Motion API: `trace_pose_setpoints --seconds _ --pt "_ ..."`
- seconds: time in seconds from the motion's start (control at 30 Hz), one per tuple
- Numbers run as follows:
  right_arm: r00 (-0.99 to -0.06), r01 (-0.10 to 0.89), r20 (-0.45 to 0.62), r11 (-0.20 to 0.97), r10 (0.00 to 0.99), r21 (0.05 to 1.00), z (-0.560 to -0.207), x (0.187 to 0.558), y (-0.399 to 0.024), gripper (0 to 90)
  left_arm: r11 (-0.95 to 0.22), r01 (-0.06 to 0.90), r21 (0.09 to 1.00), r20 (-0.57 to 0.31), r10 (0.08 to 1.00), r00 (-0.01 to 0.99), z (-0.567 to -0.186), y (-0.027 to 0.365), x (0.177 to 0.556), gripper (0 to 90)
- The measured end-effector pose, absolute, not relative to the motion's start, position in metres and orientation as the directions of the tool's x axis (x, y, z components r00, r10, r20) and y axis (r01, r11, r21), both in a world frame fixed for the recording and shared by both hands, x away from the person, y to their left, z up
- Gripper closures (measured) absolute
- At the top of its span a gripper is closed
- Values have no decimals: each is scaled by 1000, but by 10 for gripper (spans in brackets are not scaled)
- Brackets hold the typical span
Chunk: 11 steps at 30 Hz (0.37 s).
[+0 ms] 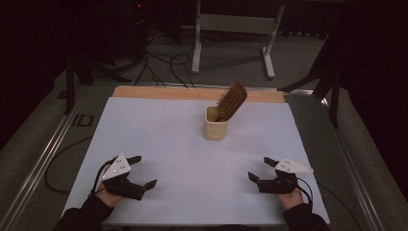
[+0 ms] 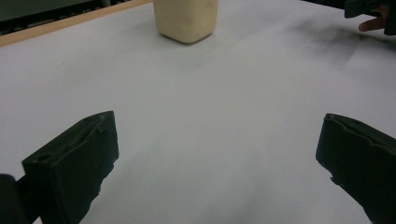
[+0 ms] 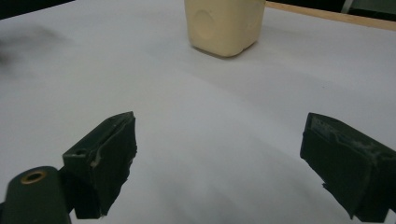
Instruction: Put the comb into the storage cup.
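Note:
A cream square cup (image 1: 215,123) stands upright near the middle back of the white table sheet (image 1: 159,134). A brown wooden hairbrush (image 1: 232,100) leans in it, bristle head up and tilted right. My left gripper (image 1: 146,171) rests open at the front left, nothing between its jaws. My right gripper (image 1: 261,168) rests open at the front right, also holding nothing. The left gripper view has the cup (image 2: 187,19) far ahead, between the wide jaws. In the right gripper view the cup (image 3: 225,25) stands ahead too.
A wooden strip (image 1: 168,92) runs along the table's far edge. Metal rails (image 1: 43,159) flank the table. Beyond it, cables (image 1: 163,65) lie on the floor by a white frame stand (image 1: 235,29). The other hand (image 2: 376,18) shows at the top right of the left gripper view.

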State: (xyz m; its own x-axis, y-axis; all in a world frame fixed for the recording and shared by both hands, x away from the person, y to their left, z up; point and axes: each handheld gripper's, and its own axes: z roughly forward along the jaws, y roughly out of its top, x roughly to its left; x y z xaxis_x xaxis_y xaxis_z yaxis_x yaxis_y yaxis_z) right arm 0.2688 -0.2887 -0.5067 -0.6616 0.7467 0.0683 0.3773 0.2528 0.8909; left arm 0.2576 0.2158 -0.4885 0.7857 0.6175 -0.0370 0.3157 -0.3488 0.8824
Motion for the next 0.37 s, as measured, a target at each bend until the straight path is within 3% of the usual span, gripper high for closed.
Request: trace_pose_setpoints --seconds 0.37 --pt "-665 385 69 262 743 885 -507 269 -287 106 -348 319 881 -40 618 785 -489 217 258 0"
